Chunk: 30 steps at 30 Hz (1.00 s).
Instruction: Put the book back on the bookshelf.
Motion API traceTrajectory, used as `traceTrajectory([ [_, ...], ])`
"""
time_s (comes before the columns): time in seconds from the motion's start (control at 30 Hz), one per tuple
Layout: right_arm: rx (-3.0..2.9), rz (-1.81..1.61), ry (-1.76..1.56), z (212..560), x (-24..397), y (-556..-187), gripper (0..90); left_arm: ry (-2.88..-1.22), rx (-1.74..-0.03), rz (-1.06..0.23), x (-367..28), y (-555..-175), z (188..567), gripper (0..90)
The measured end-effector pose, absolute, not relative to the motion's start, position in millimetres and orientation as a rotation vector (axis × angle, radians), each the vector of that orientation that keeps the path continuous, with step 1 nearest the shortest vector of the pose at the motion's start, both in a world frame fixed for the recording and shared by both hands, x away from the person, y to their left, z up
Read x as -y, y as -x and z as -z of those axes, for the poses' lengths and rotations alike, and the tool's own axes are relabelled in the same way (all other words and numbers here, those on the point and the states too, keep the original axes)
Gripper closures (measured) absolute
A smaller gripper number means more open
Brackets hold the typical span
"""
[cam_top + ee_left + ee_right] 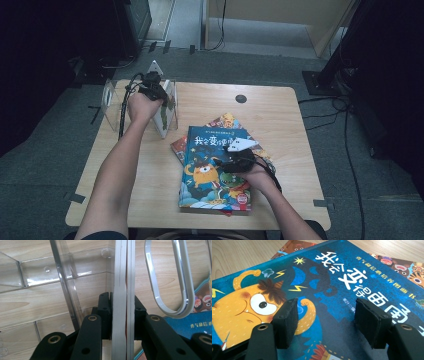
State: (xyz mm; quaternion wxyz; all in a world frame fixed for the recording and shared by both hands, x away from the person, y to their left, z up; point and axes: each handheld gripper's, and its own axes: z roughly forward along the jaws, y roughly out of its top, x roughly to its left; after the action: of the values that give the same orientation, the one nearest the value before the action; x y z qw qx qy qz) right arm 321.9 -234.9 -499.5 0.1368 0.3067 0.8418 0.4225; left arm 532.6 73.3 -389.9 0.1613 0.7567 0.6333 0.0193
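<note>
At the table's far left, a thin book [165,111] stands upright in a clear plastic book stand [111,100]. My left gripper [152,89] is shut on its top edge. In the left gripper view the jaws [121,303] press on both sides of the book's pale page edge [121,275], with the clear stand [65,277] behind. A blue picture book with an orange monster [212,172] lies flat on top of a small pile. My right gripper [229,161] rests over it, open [327,315], with only the cover [332,272] seen between its pads.
Two more picture books [225,122] stick out from under the blue one, also seen at the edge [402,265]. A silver oval wire loop [175,290] stands beside the held book. A dark round cable hole [241,98] sits near the wooden table's [290,125] far edge.
</note>
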Motion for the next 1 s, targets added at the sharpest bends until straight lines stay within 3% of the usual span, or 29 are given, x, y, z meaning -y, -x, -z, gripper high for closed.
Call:
traceTrajectory([
  [0.23, -2.437, -1.223, -0.888, 499.5, 234.9, -321.9, 35.4, -2.118, -1.806, -0.037, -77.4, -532.0, 382.9, 74.1],
  [0.63, -2.437, -1.224, -0.89, 499.4, 234.9, -321.8, 35.4, -2.2, -1.775, -0.096, -68.5, -531.1, 364.3, 70.5],
  [1.0, -2.436, -1.225, -0.89, 499.4, 235.0, -321.6, 35.5, -2.18, -1.747, -0.122, -76.0, -523.1, 340.5, 62.5],
])
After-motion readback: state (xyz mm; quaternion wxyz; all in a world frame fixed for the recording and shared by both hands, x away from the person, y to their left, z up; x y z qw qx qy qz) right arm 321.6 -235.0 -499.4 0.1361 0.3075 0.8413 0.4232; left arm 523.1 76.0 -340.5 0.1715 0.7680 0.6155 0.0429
